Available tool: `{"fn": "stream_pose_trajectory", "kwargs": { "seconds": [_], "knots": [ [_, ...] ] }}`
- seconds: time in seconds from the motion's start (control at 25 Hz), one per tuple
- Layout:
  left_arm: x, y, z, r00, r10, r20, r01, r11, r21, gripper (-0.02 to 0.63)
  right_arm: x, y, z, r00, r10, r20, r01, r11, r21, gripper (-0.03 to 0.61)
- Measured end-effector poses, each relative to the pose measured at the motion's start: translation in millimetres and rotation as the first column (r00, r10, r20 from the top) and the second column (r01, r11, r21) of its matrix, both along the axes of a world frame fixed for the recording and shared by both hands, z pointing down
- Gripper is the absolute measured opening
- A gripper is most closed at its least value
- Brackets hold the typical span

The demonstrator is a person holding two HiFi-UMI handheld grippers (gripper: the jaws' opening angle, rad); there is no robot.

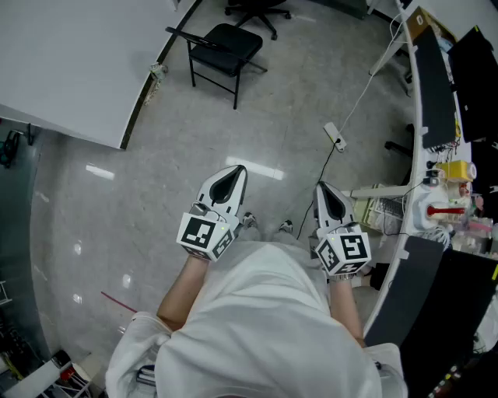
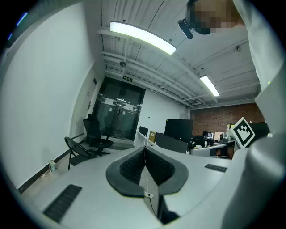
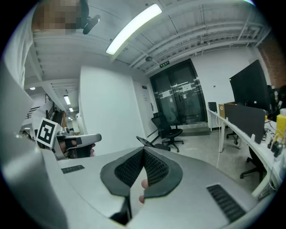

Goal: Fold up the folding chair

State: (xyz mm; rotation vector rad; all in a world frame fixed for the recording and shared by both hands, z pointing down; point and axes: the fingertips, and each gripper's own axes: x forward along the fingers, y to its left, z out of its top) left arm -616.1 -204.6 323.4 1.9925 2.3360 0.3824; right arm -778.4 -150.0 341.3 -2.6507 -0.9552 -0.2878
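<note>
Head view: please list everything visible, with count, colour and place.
folding chair: one, black, unfolded, by the wall at top
office chair: one, black, only its base shows, top edge
wall: one, white, upper left
power strip: one, white, on the floor
desk: one, white-edged, cluttered, along the right
monitor: one, black, on the desk
left hand-held gripper: one, white, shut, empty, centre
right hand-held gripper: one, white, shut, empty, centre-right
shirt: one, white, bottom
</note>
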Motion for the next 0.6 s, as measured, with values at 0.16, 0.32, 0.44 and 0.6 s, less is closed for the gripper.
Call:
{"fn": "stream_pose_trajectory", "kwargs": {
  "seconds": [0.16,0.32,0.44,0.6],
  "knots": [
    [-21.5,-6.9,4.2,0.999,-0.023,0.031,0.022,0.999,0.031,0.012,-23.8,-3.7,-5.7,1.000,0.011,-0.008,-0.011,1.000,0.000,-0.002],
    [-38.7,-10.2,6.0,0.999,-0.044,0.025,0.043,0.998,0.050,0.012,-47.7,-3.0,-1.8,1.000,0.016,-0.001,-0.016,1.000,0.011,-0.002],
    [-48.0,-11.7,5.0,0.998,-0.065,0.022,0.064,0.997,0.045,0.012,-61.2,-0.2,3.2,1.000,0.012,0.005,-0.012,1.000,0.018,-0.002],
    [-56.9,-13.0,7.4,0.996,-0.085,0.011,0.084,0.995,0.058,0.012,-68.0,-0.5,3.8,1.000,-0.008,0.007,0.008,1.000,0.015,-0.002]
  ]
}}
